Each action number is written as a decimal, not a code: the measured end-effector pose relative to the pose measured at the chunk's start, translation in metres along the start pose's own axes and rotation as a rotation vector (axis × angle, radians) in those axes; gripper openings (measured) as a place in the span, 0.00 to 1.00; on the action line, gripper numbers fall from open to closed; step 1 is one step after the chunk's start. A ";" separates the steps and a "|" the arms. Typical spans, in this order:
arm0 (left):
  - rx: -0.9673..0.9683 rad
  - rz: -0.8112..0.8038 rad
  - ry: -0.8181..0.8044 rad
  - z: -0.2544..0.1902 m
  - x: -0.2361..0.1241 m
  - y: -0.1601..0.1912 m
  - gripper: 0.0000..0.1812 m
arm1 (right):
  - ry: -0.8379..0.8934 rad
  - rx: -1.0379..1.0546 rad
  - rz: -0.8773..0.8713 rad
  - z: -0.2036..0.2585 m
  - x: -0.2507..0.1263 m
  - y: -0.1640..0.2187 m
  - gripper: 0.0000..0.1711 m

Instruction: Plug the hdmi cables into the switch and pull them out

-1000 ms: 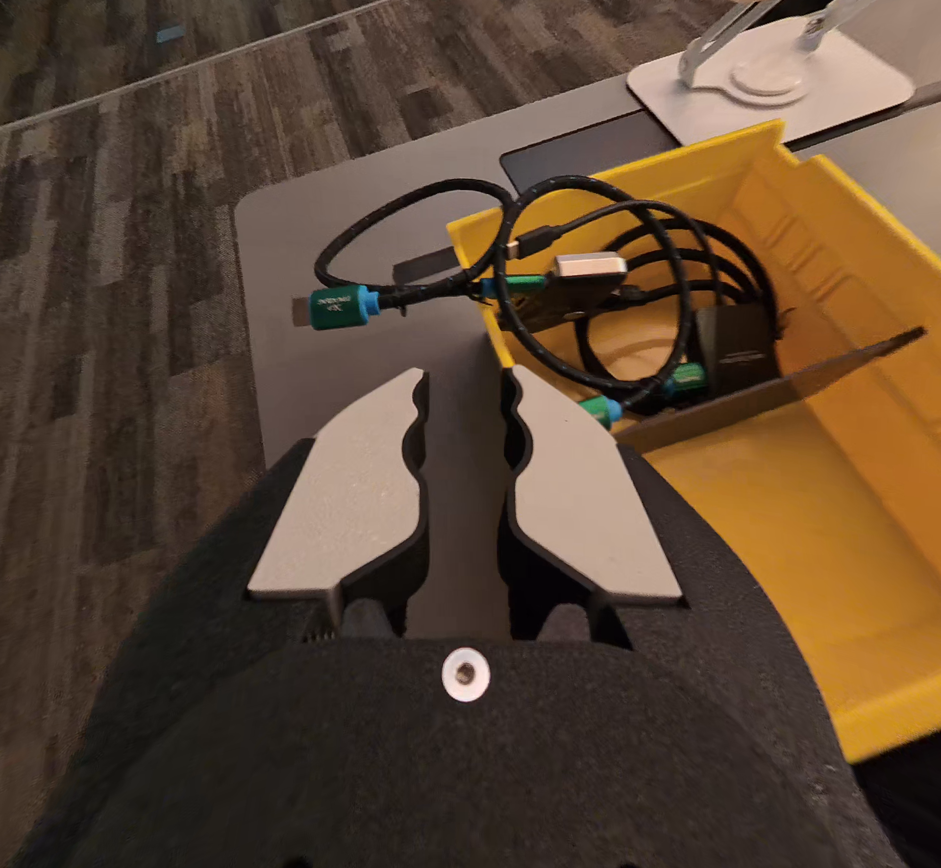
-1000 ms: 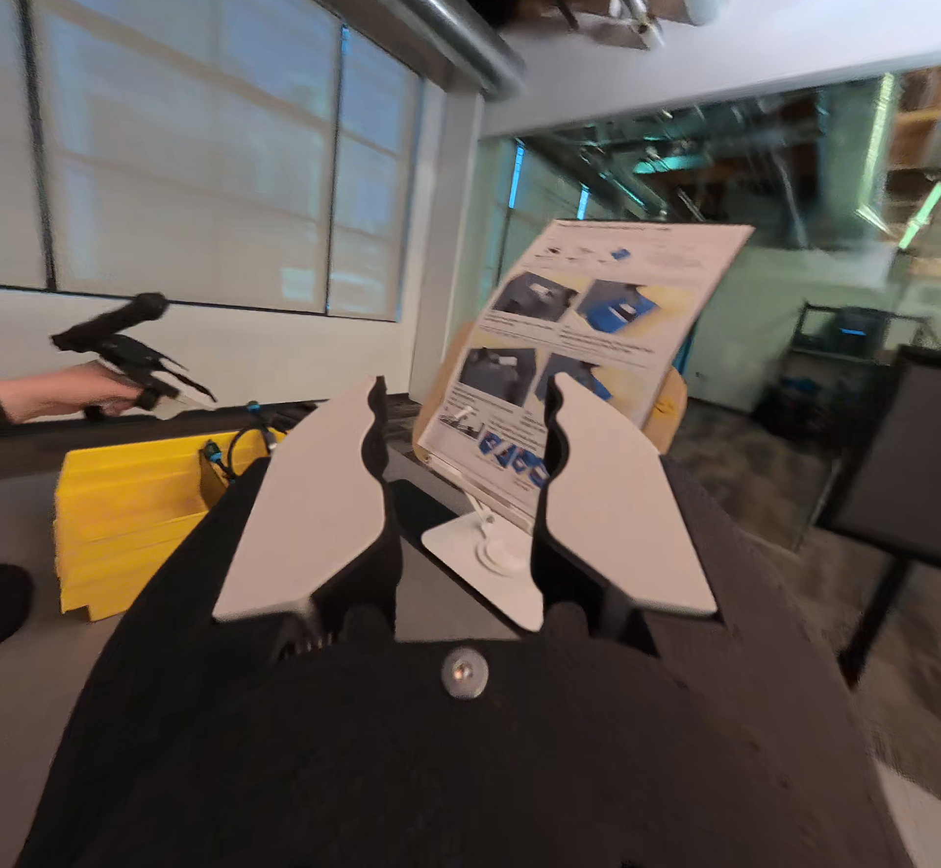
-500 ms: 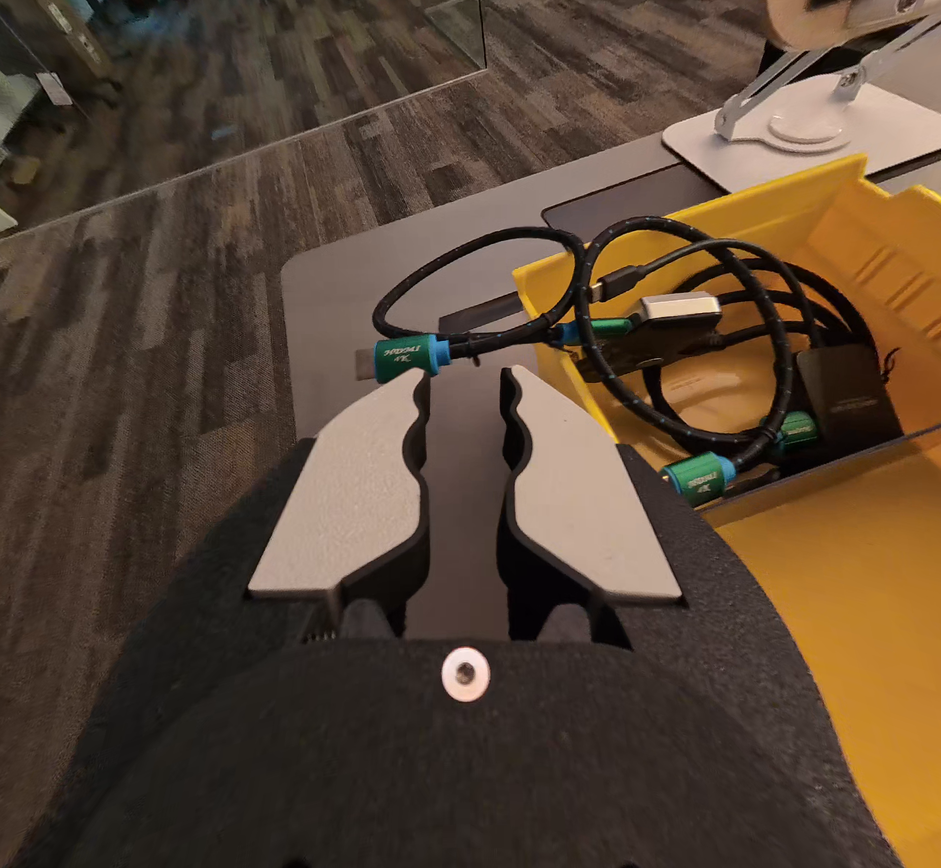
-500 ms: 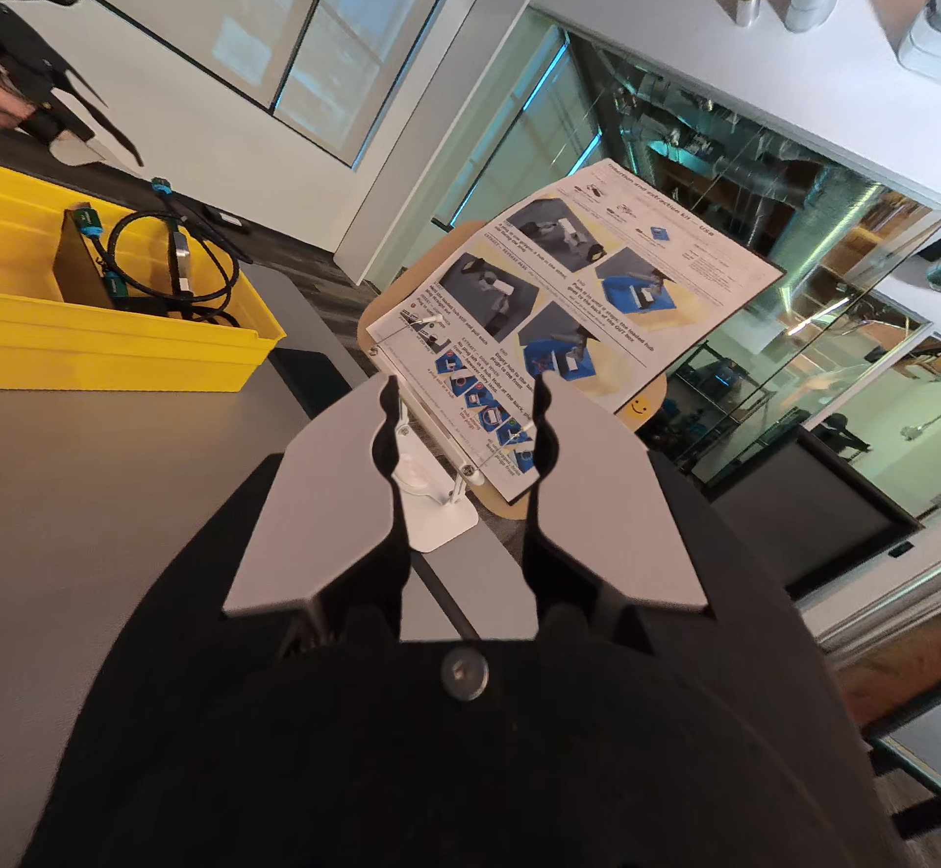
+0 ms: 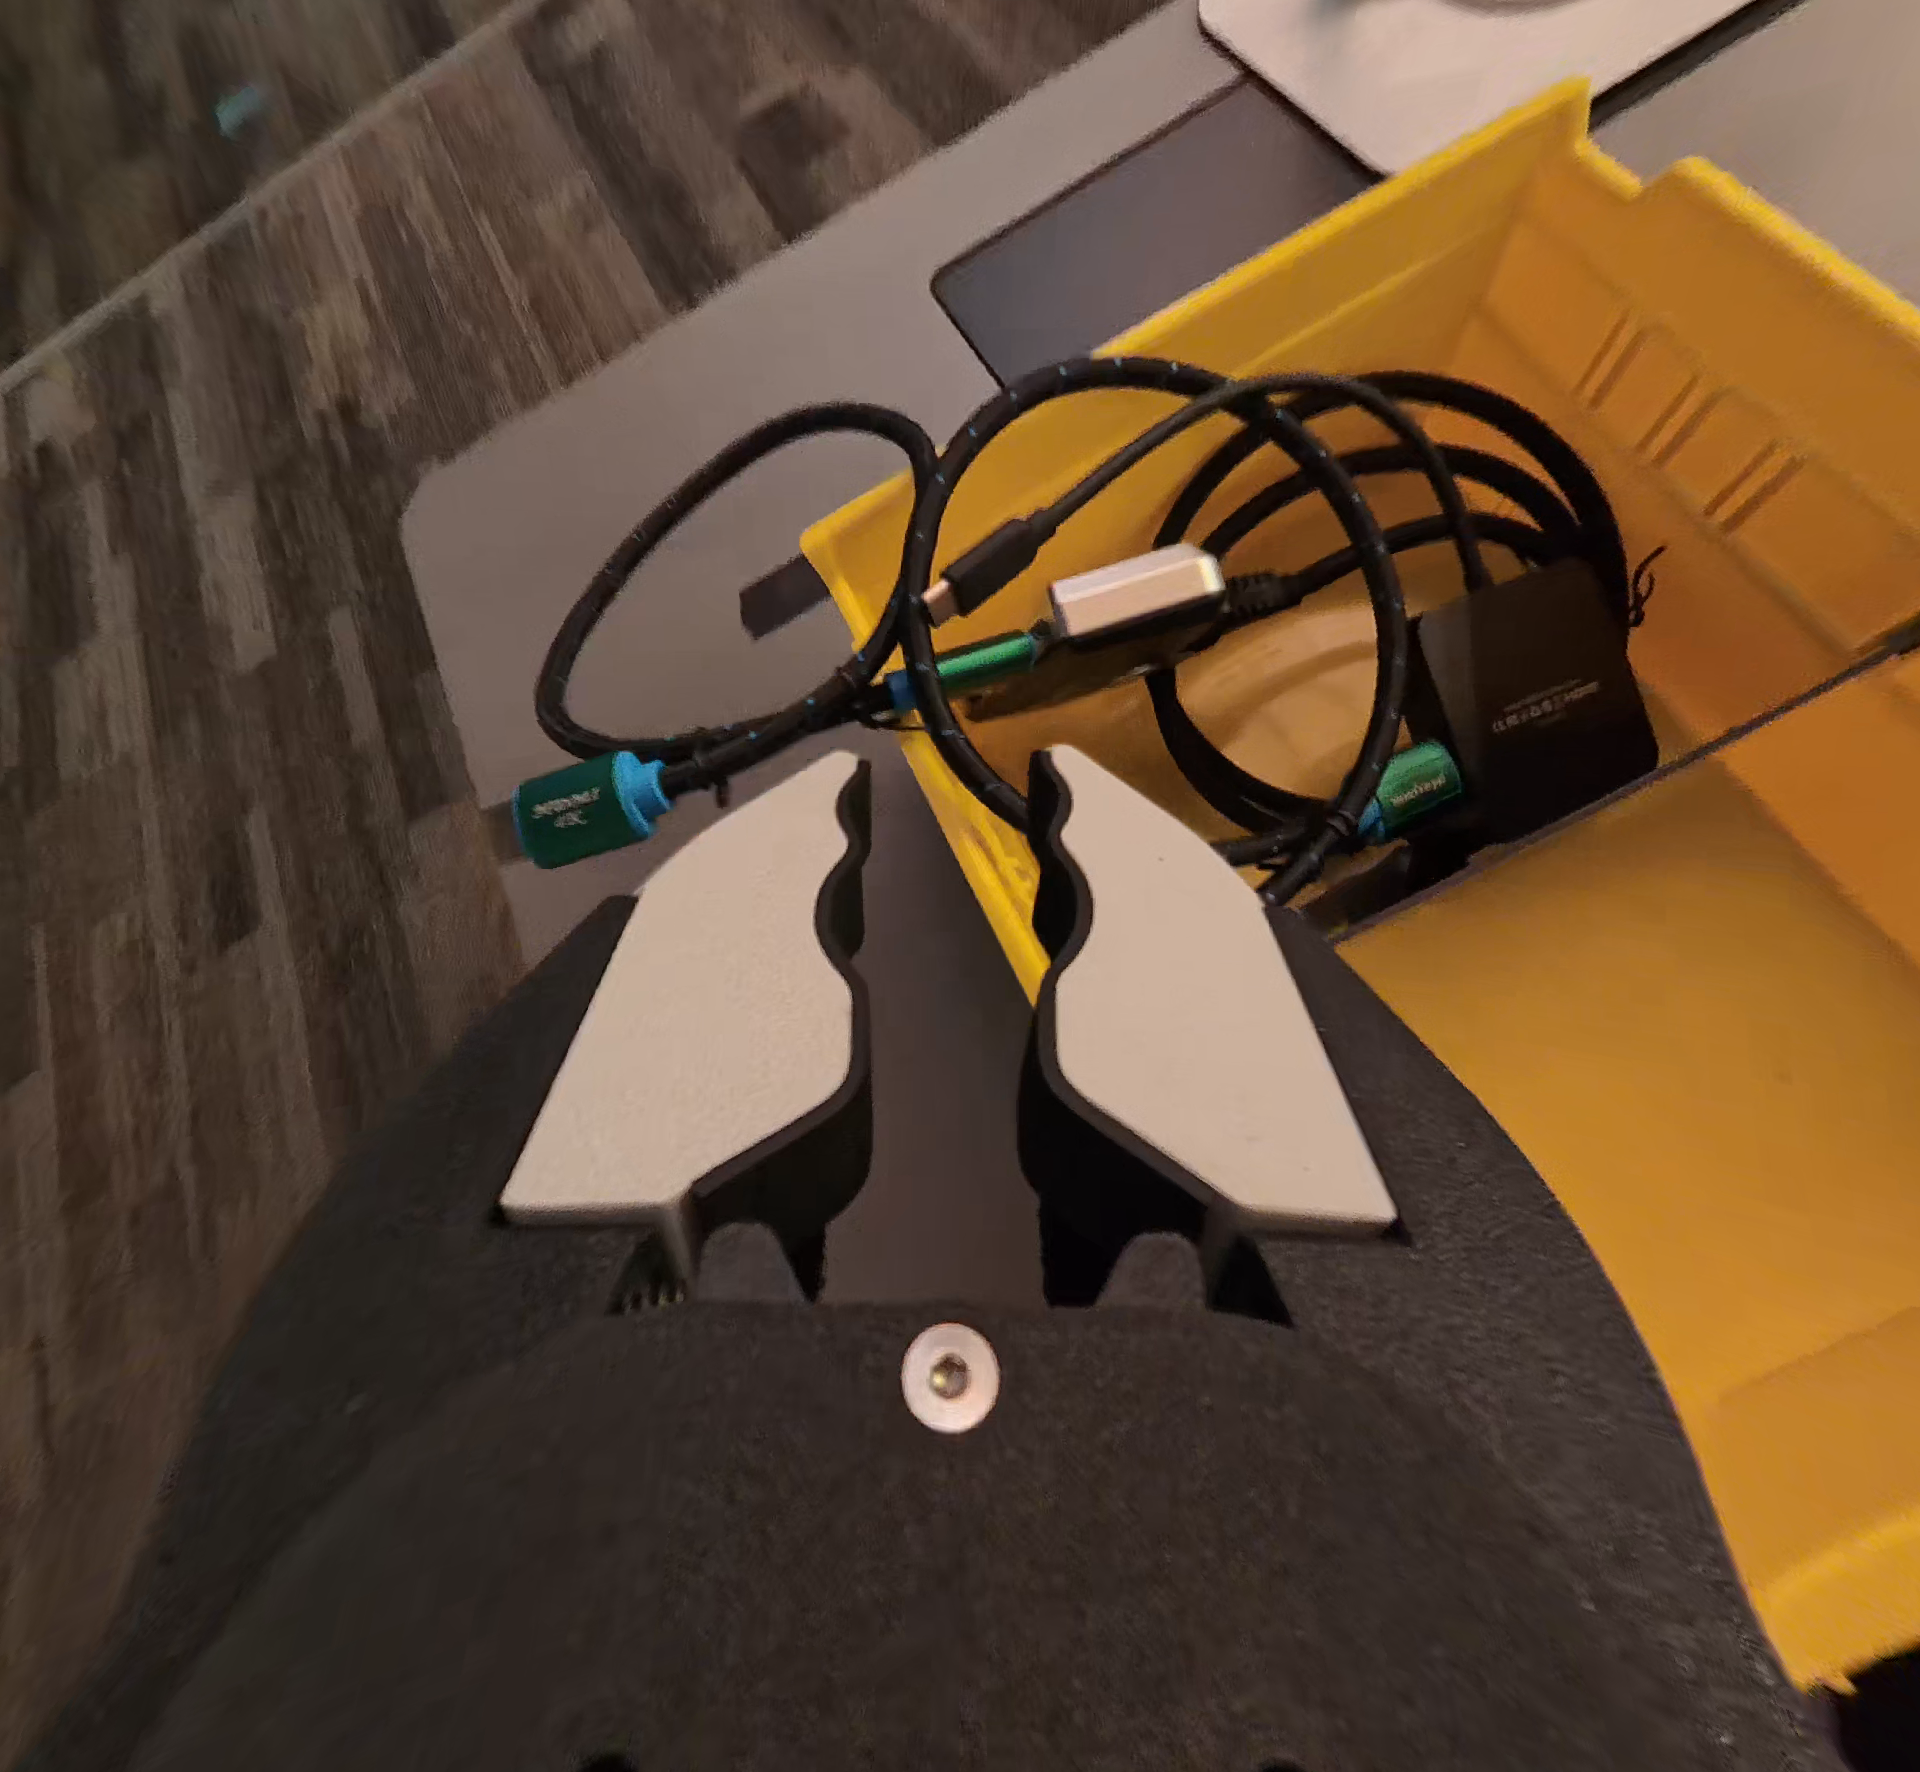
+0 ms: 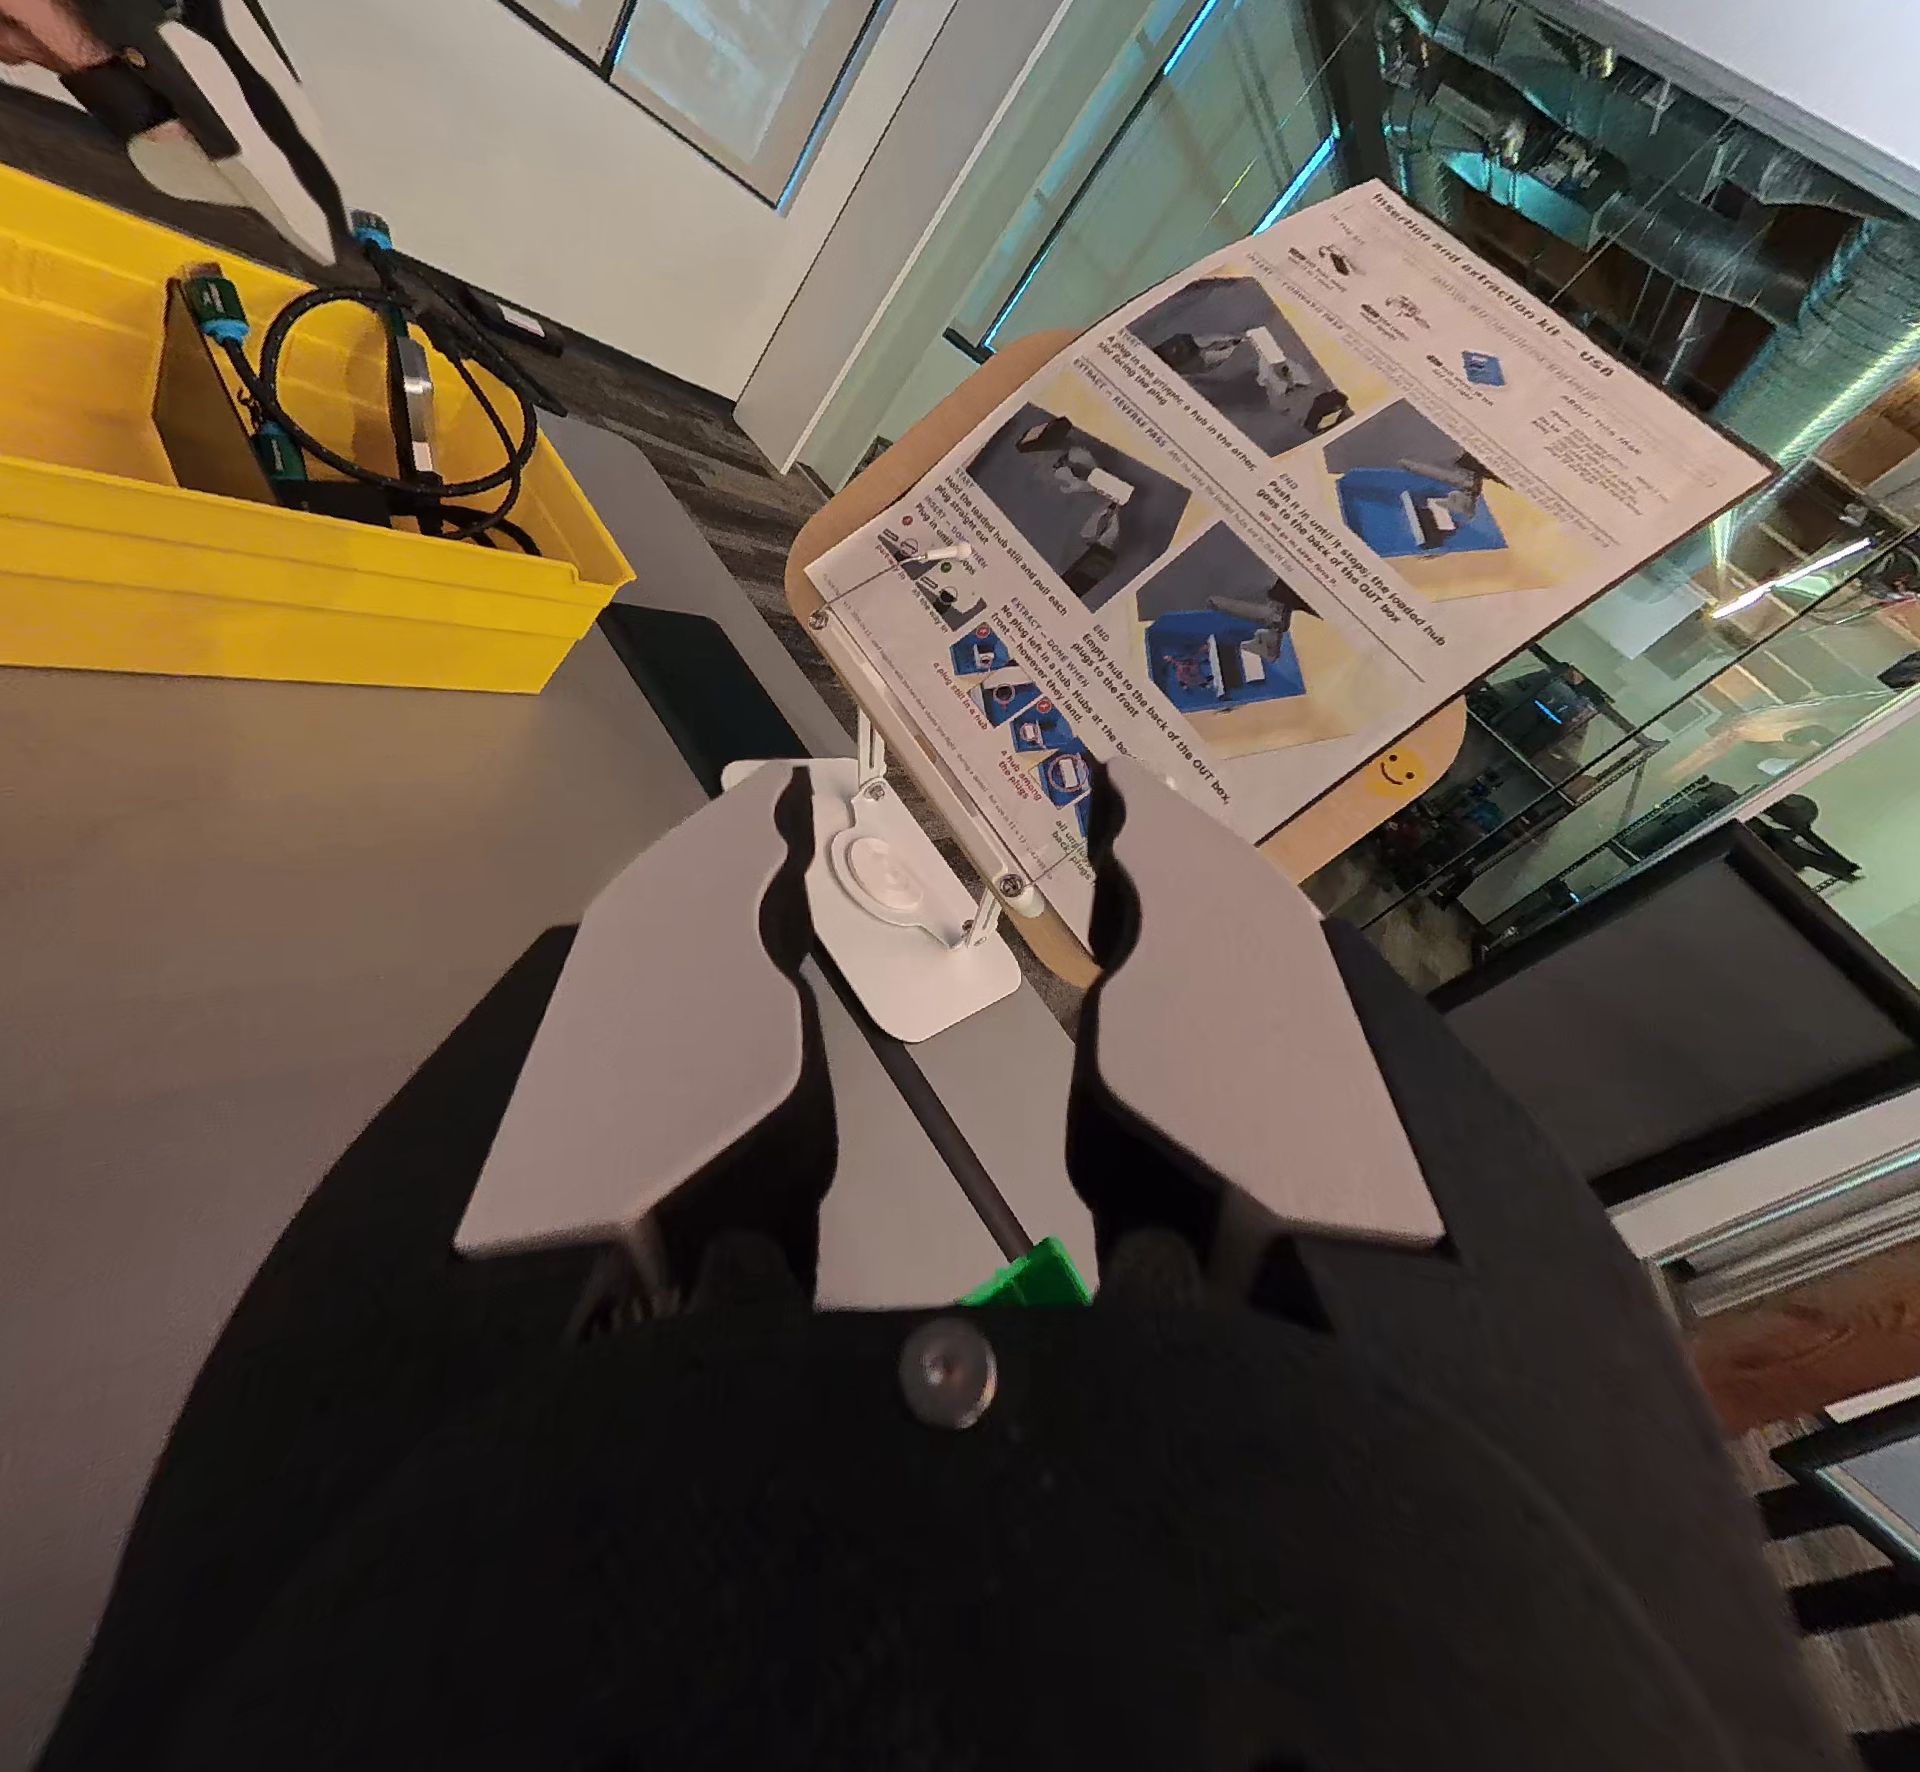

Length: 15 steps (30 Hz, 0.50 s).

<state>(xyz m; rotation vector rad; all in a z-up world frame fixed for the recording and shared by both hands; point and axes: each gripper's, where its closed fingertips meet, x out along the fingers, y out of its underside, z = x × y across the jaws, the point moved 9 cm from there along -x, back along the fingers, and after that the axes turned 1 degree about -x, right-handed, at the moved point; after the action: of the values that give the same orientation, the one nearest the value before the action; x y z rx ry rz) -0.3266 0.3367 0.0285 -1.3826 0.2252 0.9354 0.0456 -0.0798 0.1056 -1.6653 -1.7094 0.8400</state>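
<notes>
Yellow bin (image 5: 1538, 288) holds tangled hdmi cables (image 5: 1153, 434) and switch (image 5: 1527, 673) at 1 o'clock; left tool (image 5: 945, 766) narrow, empty; right tool (image 6: 945, 787) wide, empty. Risk: loops snagging, dragging switch.

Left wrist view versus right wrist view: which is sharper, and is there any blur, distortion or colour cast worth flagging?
Left wrist view: motion-smeared floor, soft cables, warm dim cast over the yellow bin. Right wrist view: brighter and crisper on the instruction board, wide-angle tilt bending the window frames, slight blur at the left tool in the corner.
</notes>
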 end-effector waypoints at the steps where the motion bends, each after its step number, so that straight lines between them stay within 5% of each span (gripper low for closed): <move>1: -0.014 0.038 0.000 -0.001 0.002 -0.001 0.16 | -0.001 -0.002 0.005 0.000 0.000 0.001 0.30; 10: -0.209 0.180 0.015 0.003 0.026 -0.009 0.11 | -0.021 -0.014 0.044 0.001 0.001 0.004 0.30; 15: -0.147 0.224 -0.060 0.003 0.040 -0.007 0.08 | -0.035 -0.054 0.066 0.002 -0.001 0.005 0.30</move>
<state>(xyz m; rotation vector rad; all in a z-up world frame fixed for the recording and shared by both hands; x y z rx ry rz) -0.2970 0.3570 0.0083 -1.4823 0.2740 1.1979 0.0473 -0.0805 0.1006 -1.7611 -1.7227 0.8649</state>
